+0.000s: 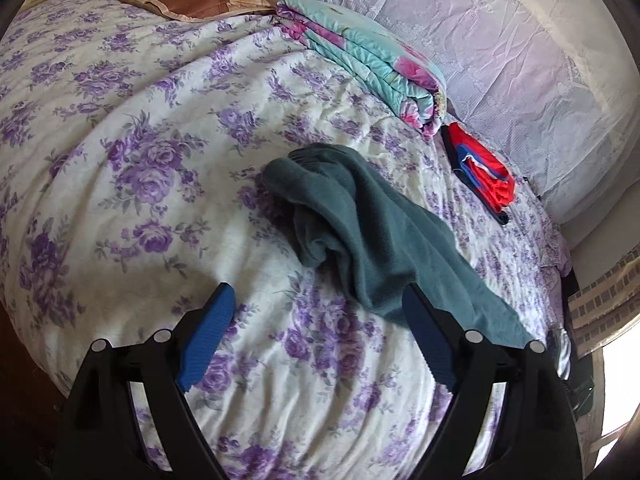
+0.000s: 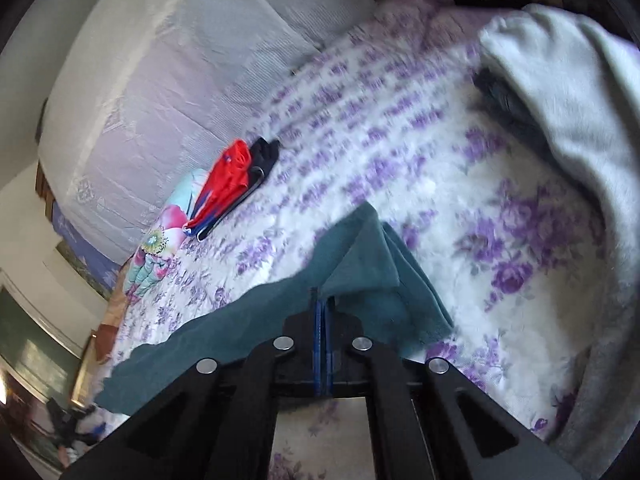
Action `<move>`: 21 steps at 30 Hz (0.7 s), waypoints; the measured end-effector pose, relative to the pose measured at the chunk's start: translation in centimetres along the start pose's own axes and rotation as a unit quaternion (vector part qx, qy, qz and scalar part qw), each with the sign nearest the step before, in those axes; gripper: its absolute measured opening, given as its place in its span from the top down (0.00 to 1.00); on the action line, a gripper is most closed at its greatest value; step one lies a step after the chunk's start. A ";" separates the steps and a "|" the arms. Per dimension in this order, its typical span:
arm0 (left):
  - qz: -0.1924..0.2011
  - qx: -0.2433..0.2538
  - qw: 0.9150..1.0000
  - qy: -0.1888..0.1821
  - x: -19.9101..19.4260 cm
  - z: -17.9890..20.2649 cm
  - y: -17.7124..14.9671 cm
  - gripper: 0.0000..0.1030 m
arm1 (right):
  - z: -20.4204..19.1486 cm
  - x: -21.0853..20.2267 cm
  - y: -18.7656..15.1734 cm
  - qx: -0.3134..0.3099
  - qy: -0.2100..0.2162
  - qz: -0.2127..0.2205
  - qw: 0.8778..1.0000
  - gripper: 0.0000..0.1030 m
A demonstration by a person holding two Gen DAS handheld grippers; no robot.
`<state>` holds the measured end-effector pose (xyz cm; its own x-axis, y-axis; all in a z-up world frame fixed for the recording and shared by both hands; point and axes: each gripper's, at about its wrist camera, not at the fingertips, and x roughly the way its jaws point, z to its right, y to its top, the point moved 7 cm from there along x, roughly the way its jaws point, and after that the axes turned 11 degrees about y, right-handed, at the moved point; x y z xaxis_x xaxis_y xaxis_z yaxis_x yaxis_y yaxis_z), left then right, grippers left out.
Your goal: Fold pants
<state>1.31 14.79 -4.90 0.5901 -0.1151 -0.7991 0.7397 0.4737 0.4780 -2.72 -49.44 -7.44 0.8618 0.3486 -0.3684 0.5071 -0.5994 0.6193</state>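
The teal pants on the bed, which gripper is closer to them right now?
Right. The right gripper is shut on the edge of the teal pants; the left gripper hangs open beside them, touching nothing.

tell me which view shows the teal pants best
The left wrist view: the teal pants lie crumpled on the floral bedspread, nearly whole. The right wrist view shows only one end, partly hidden behind the right gripper.
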 end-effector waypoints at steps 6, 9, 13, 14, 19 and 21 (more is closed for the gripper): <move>-0.014 -0.035 0.999 -0.030 -0.2 0.0 1.0 0.20 | -0.8 -3.7 3.0 0.014 0.050 0.055 0.997 0.98; -0.024 -0.067 0.997 -0.036 0.6 -0.5 1.5 0.20 | -0.1 -4.0 3.5 0.028 0.050 0.053 0.997 0.98; -0.013 -0.101 0.993 -0.063 0.1 -0.5 2.9 0.20 | 1.6 -3.6 2.6 0.065 0.053 0.049 0.995 0.98; -0.002 -0.099 0.993 -0.061 -0.4 -0.4 3.3 0.20 | 1.9 -3.9 2.8 0.073 0.058 0.055 0.994 0.98; -0.036 -0.083 0.993 -0.071 0.2 1.1 3.1 0.20 | 2.3 -6.8 4.9 0.050 0.030 0.102 0.993 0.98; -0.062 -0.089 0.989 -0.101 0.8 2.1 1.6 0.20 | 3.1 -8.7 5.9 0.043 0.004 0.130 0.991 0.98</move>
<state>3.65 13.67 -3.99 0.5638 -0.3456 -0.7501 0.7529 0.5883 0.2949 -7.20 -58.22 -2.72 0.9634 0.1802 -0.1985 0.2664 -0.7280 0.6317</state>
